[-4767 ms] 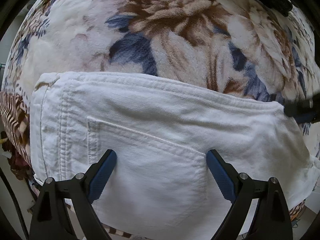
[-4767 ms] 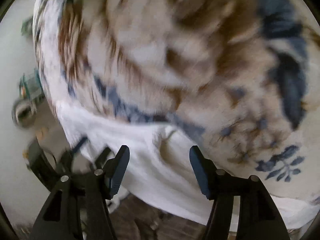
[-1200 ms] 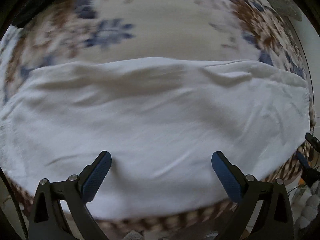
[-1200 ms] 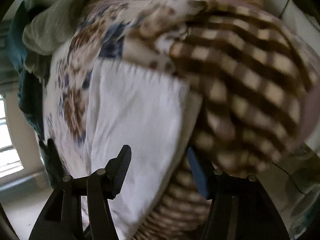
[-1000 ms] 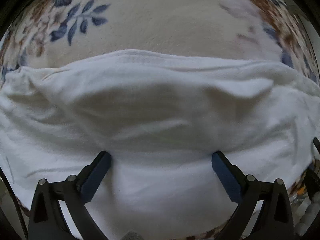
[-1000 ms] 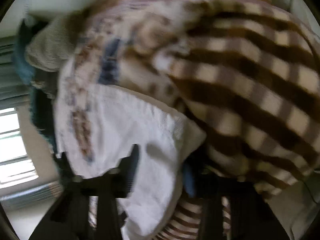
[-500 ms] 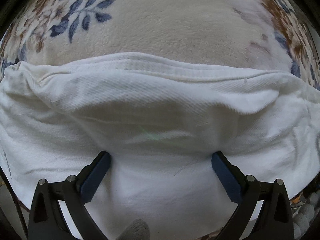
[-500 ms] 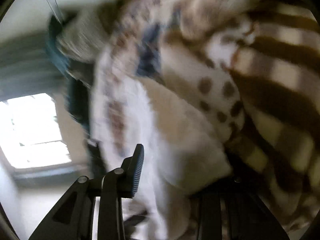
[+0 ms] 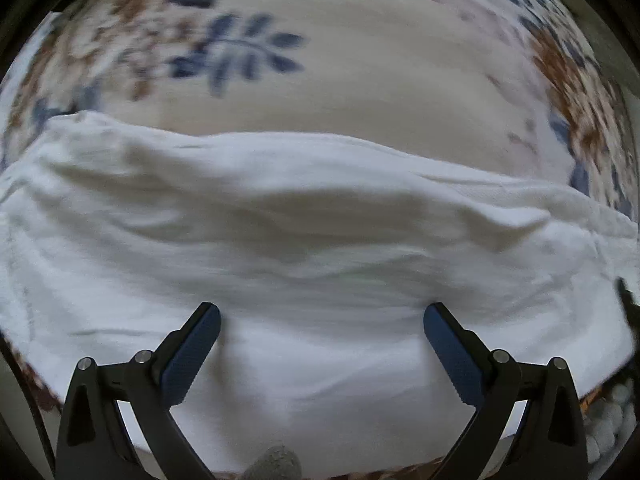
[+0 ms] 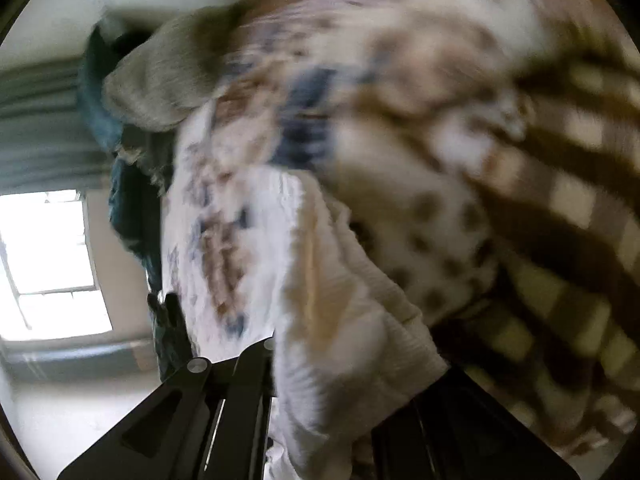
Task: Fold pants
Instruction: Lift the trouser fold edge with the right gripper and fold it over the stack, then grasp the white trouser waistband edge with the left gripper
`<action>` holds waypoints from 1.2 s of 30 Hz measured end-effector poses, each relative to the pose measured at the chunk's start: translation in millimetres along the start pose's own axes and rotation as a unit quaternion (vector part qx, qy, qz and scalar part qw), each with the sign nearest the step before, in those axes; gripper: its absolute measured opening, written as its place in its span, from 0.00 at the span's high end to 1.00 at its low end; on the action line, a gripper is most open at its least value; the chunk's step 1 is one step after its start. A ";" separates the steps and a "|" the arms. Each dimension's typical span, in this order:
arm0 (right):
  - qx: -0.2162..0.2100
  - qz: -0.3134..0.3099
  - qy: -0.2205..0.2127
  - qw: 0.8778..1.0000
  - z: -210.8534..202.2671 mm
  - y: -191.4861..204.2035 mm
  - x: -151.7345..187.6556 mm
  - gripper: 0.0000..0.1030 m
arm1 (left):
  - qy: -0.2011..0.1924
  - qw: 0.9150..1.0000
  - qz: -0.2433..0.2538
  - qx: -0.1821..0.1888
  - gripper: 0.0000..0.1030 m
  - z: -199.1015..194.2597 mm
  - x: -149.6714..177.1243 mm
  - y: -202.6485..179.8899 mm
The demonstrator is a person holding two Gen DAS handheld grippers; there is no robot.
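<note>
White pants point(image 9: 320, 220) lie spread across a floral blanket point(image 9: 360, 80), with soft wrinkles and a long fold edge across the middle. My left gripper point(image 9: 322, 332) points straight down over them, open wide, its blue pads point(image 9: 192, 352) apart and gripping nothing. In the right wrist view a bunched end of the pants point(image 10: 332, 320) fills the space between the black fingers of my right gripper point(image 10: 340, 380). Its jaws are closing on that cloth, and the fabric hides the pads.
A brown striped and spotted blanket point(image 10: 560, 200) lies right of the pants end. A grey-beige cloth heap point(image 10: 160, 80) and a teal cloth point(image 10: 96, 92) sit at the far side, near a bright window point(image 10: 48, 260). White beads point(image 9: 612, 420) show past the bed edge.
The right gripper's jaws came together on the end of the pants, which now bunches up between them. The left gripper stayed open and drifted slightly over the cloth.
</note>
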State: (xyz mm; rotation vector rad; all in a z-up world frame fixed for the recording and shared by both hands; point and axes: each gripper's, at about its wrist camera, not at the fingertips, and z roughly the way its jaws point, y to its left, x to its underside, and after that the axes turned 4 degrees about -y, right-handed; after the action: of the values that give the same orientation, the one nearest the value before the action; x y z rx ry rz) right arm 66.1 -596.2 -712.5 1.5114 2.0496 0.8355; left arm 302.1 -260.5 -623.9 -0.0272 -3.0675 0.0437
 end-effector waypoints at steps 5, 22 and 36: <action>0.036 -0.099 -0.020 0.994 -28.2 69.5 31.9 0.93 | -0.025 0.995 0.016 -0.096 0.00 -29.1 2.6 27.5; 0.042 -0.221 0.086 0.971 37.8 203.1 256.5 0.93 | -0.029 0.993 -0.073 -0.088 0.00 -71.2 39.3 235.5; 0.118 -0.365 0.267 0.884 163.2 211.8 426.4 0.45 | -0.016 0.972 -0.226 -0.062 0.00 -74.3 75.8 401.4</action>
State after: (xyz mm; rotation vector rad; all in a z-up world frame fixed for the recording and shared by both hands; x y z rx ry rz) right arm 195.0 -110.6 -682.8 0.4859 2.9096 0.7414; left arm 238.8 144.1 -556.0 0.6662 -3.0193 -0.1755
